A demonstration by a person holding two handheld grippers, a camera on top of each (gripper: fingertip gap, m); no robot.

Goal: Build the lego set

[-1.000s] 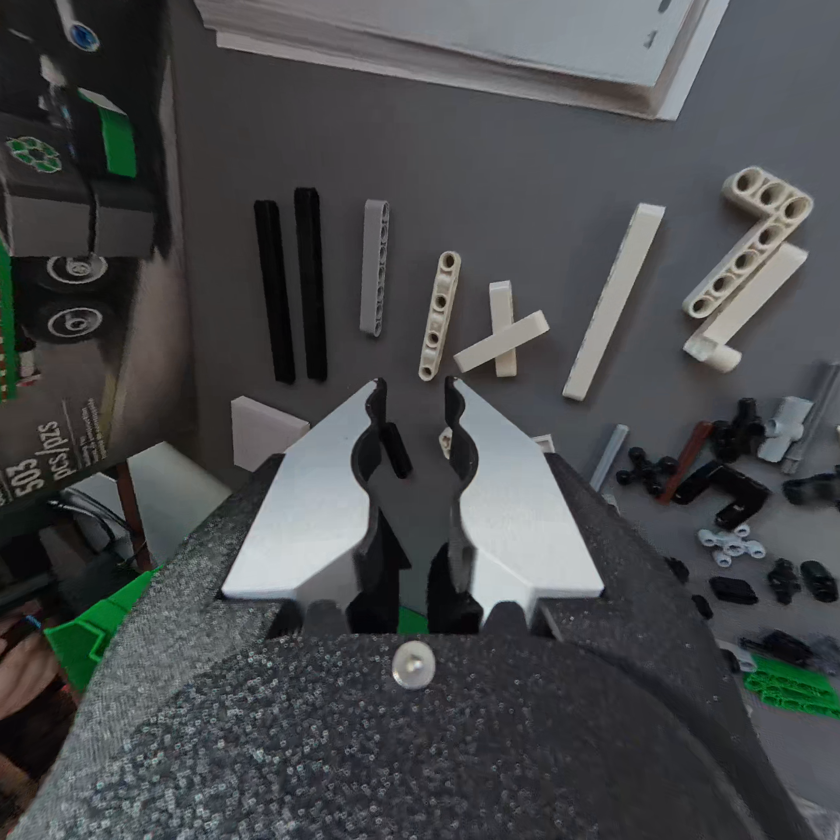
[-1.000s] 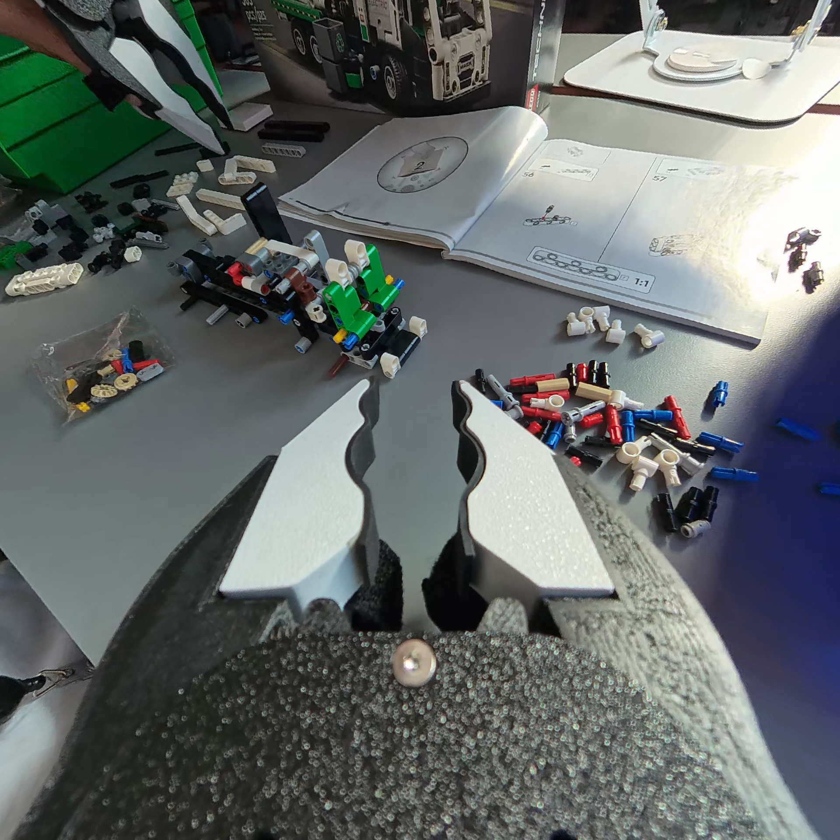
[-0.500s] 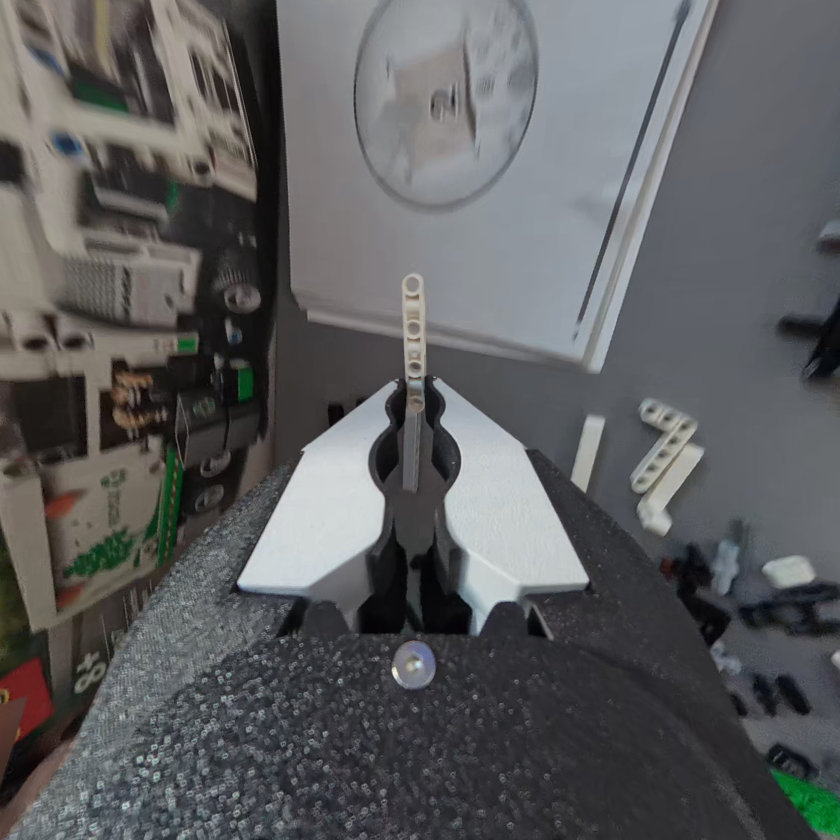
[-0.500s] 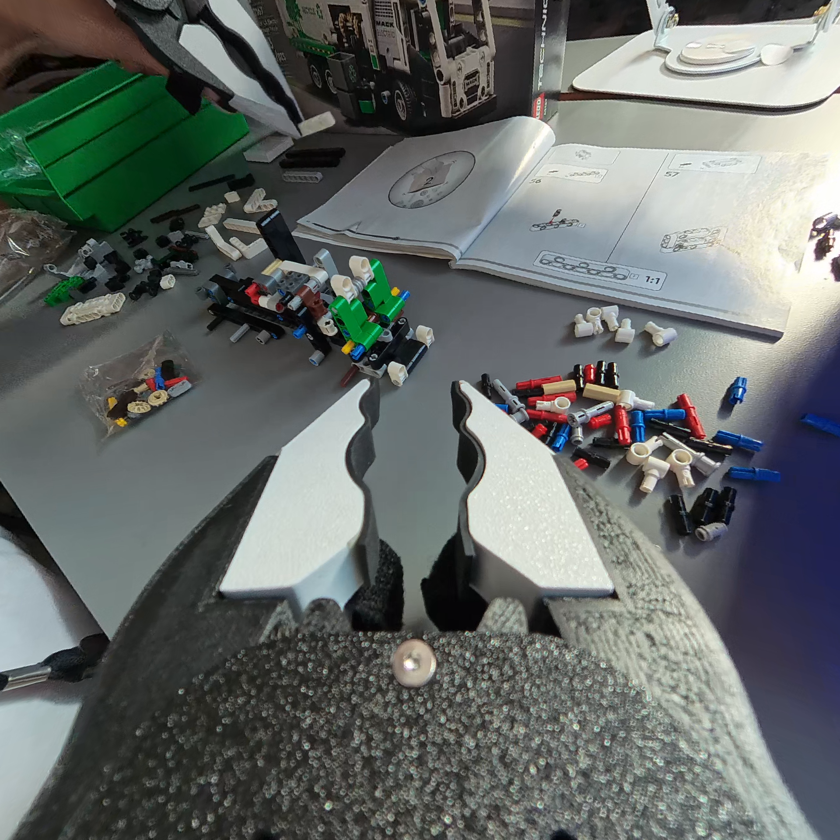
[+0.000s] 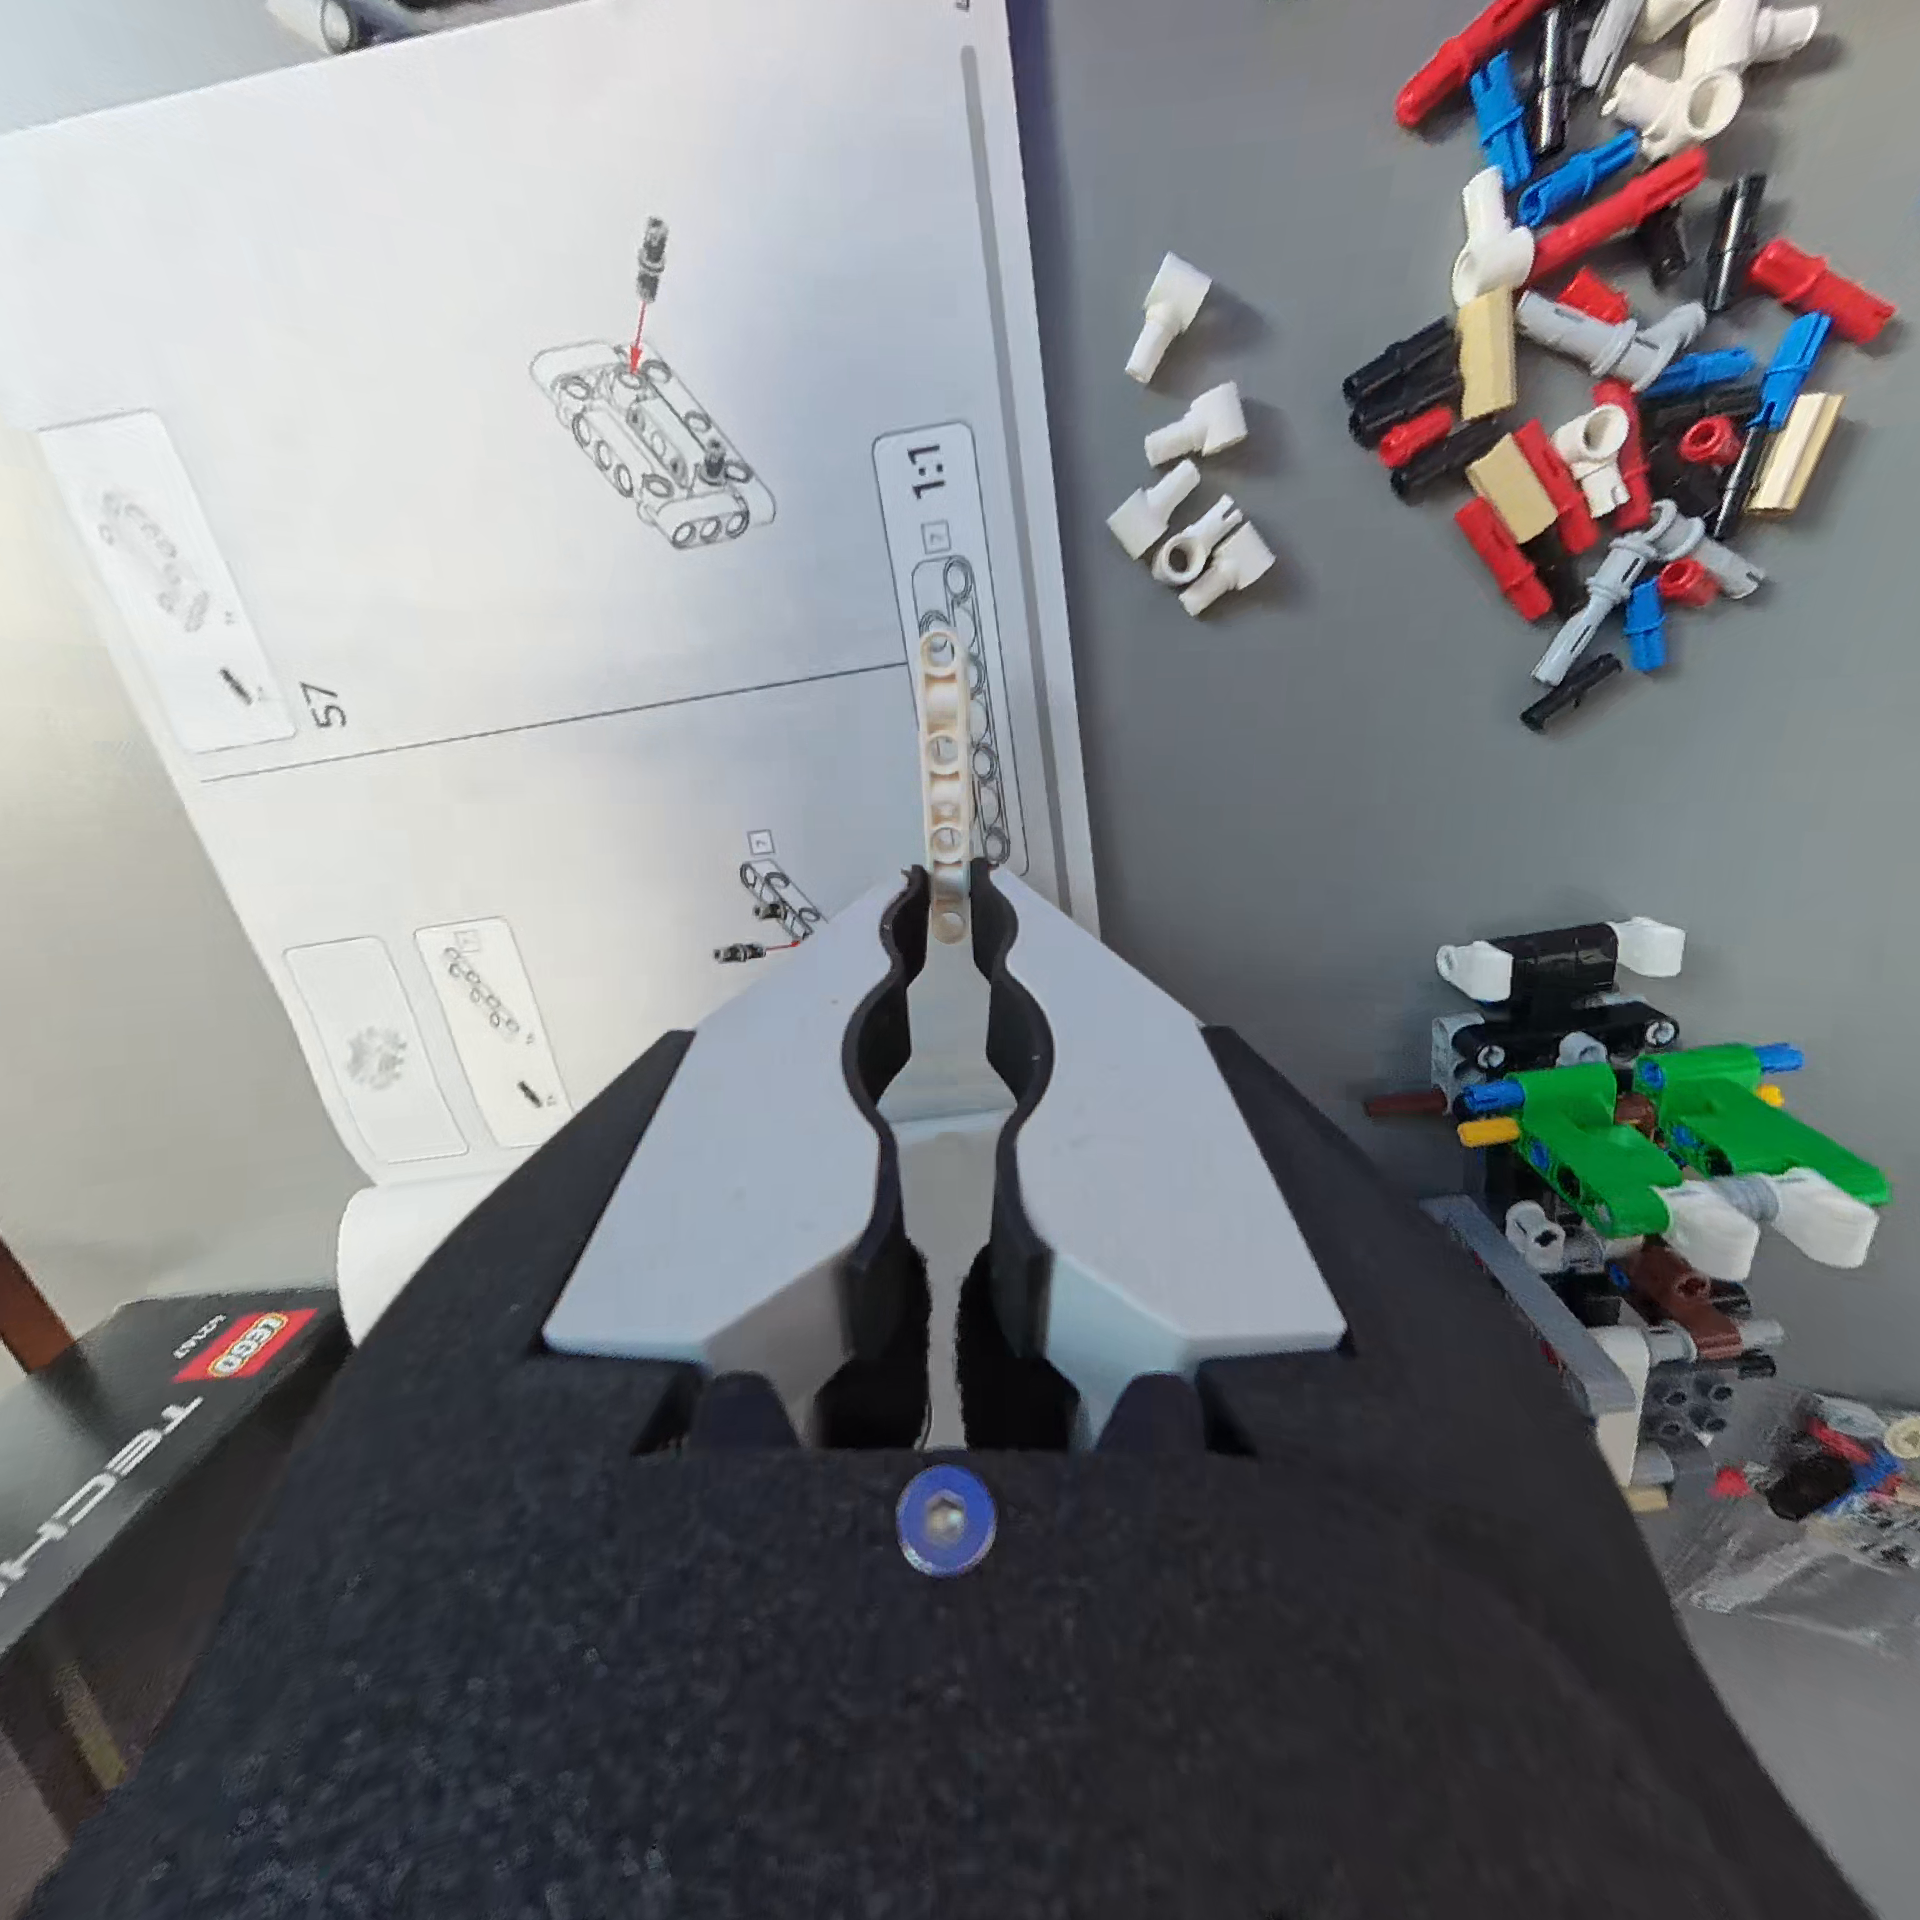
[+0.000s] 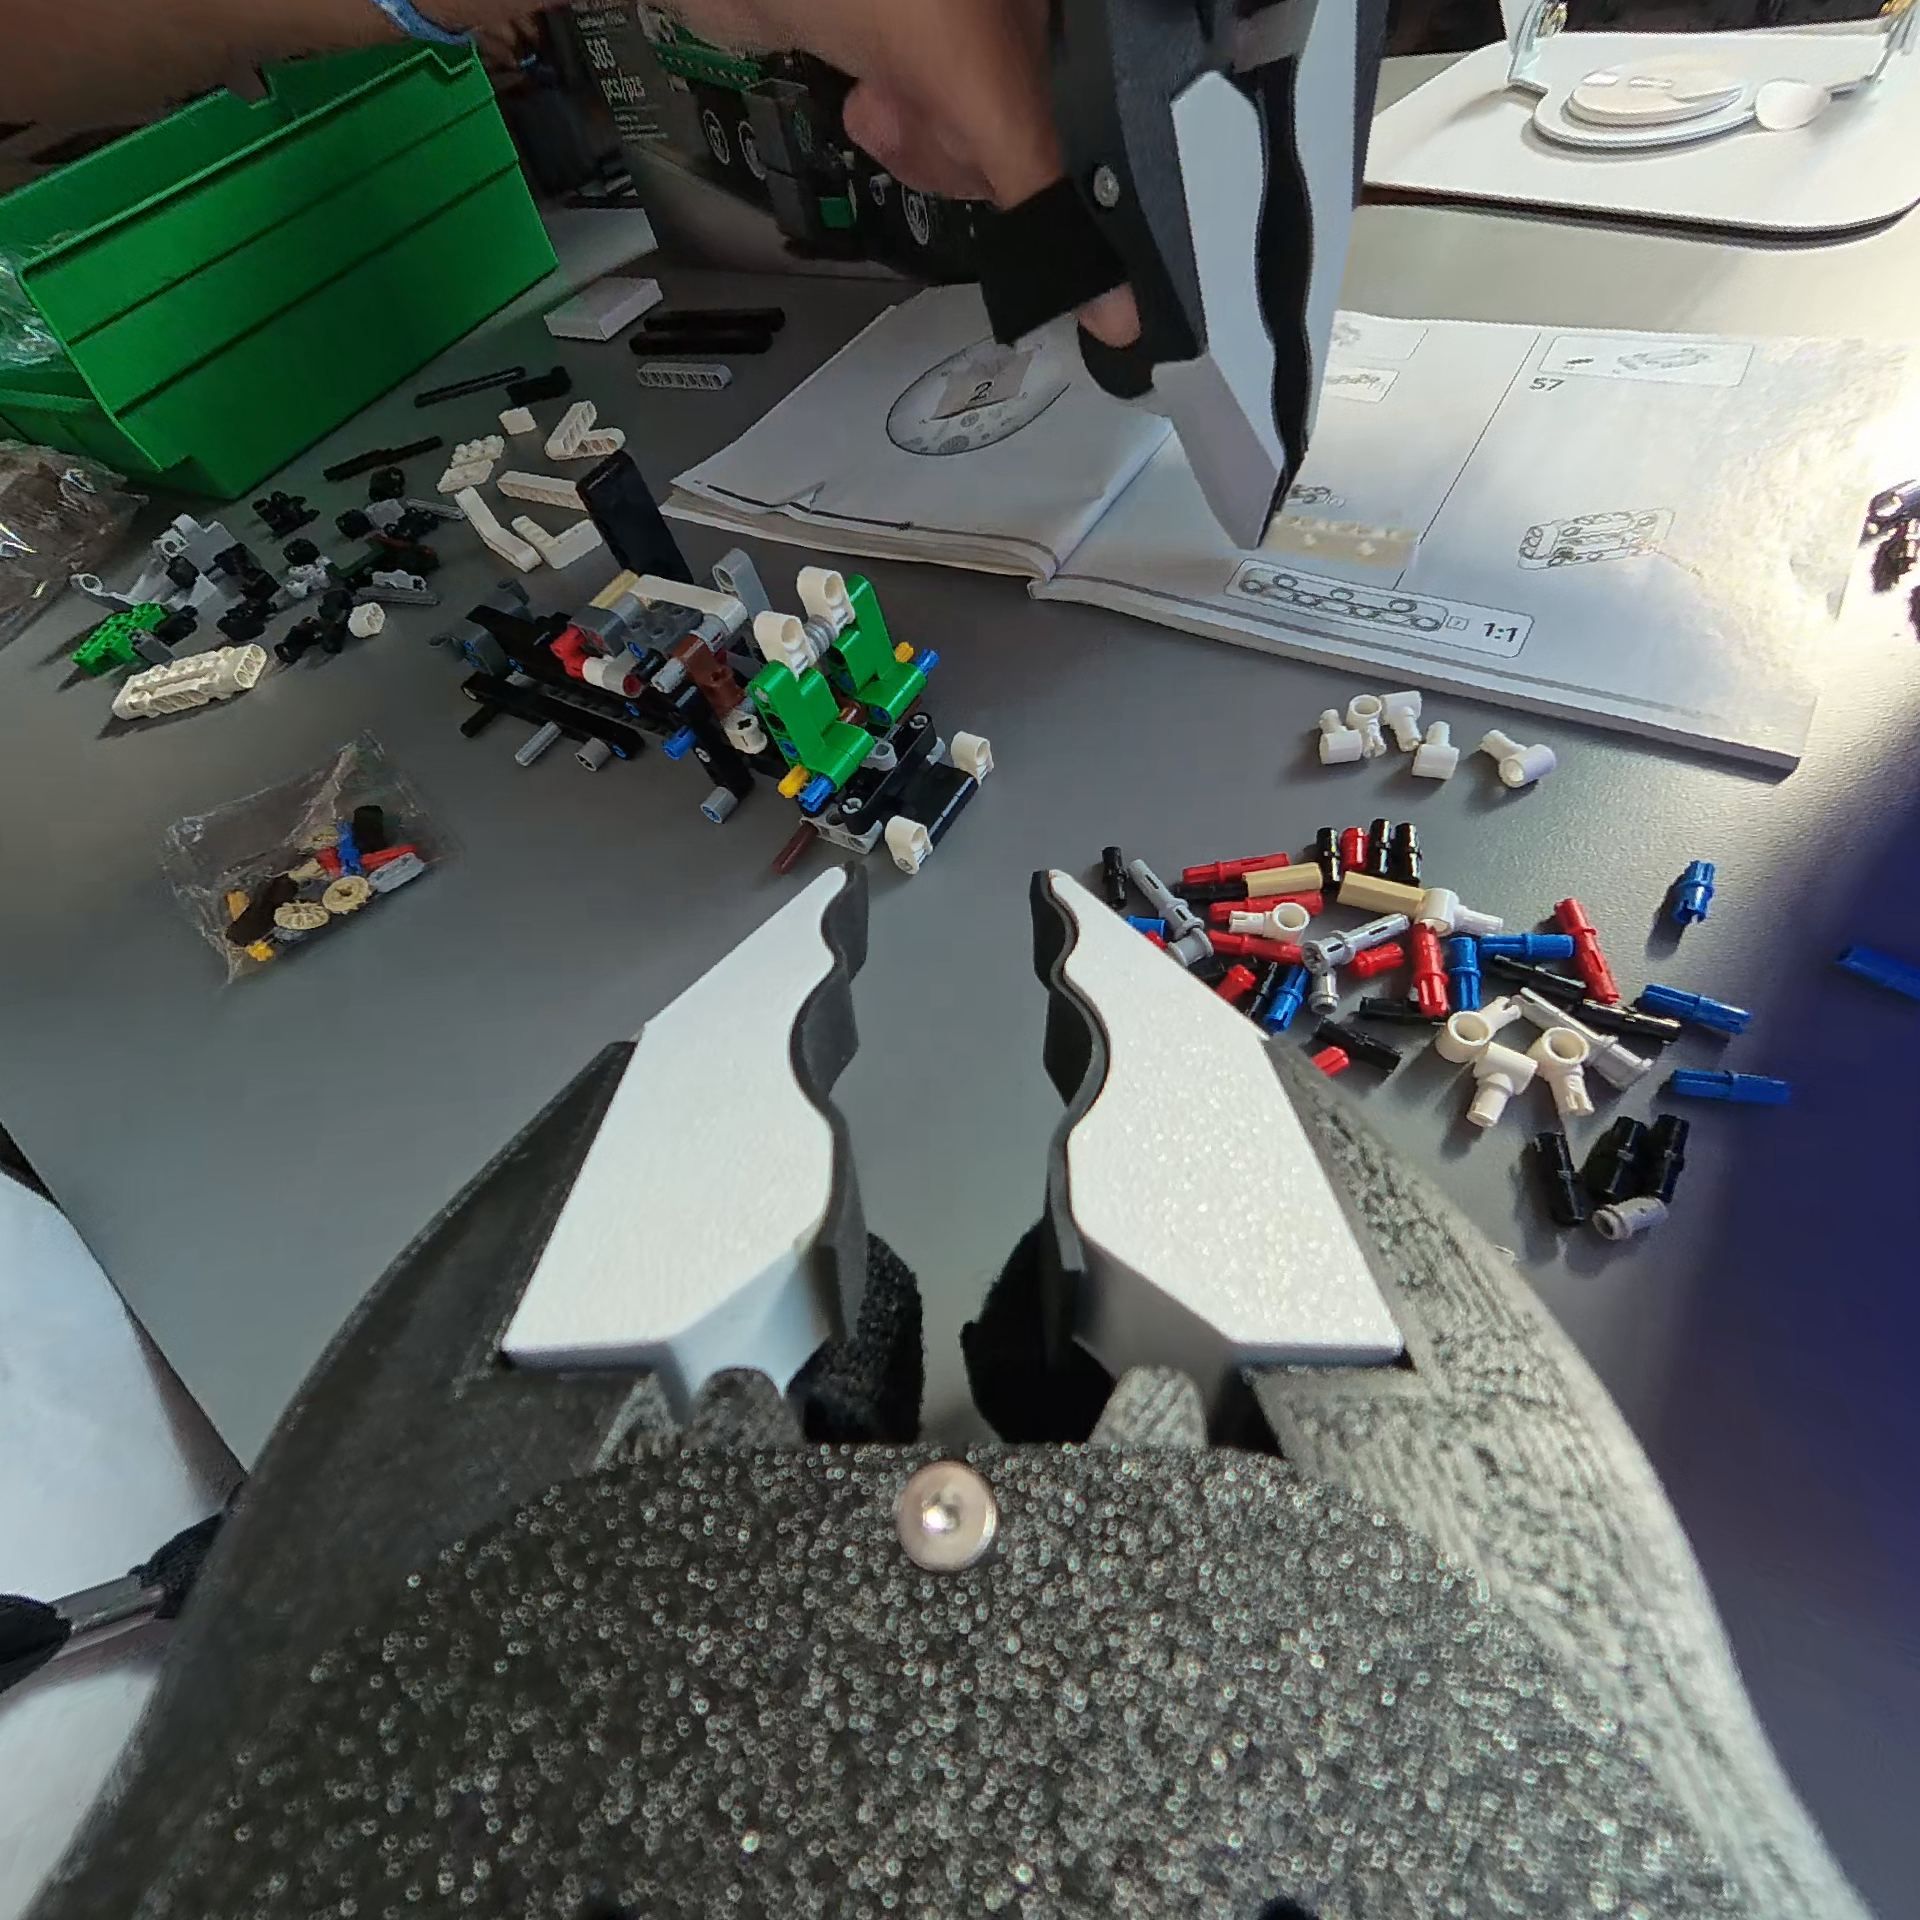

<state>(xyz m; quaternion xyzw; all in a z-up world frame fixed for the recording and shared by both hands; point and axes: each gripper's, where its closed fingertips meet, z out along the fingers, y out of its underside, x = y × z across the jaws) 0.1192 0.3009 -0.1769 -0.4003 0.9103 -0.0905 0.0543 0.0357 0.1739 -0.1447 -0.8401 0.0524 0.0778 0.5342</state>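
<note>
Right claw (image 6: 945, 904) is held spread and bare over the worktop (image 6: 520, 1039), between the part-built model (image 6: 790, 707) and the loose pin pile (image 6: 1434, 977); it is best kept parked clear of both. Left claw (image 5: 948, 902) is seen pinching one end of a cream holed beam (image 5: 943, 769), pads (image 5: 985, 914) pressed on its sides, most of the beam sticking out past the tips over the open booklet (image 5: 520, 416). Judged step: the beam is being laid against the printed outline at the page edge, so it should be lowered flat, aligned, grip unchanged.
</note>
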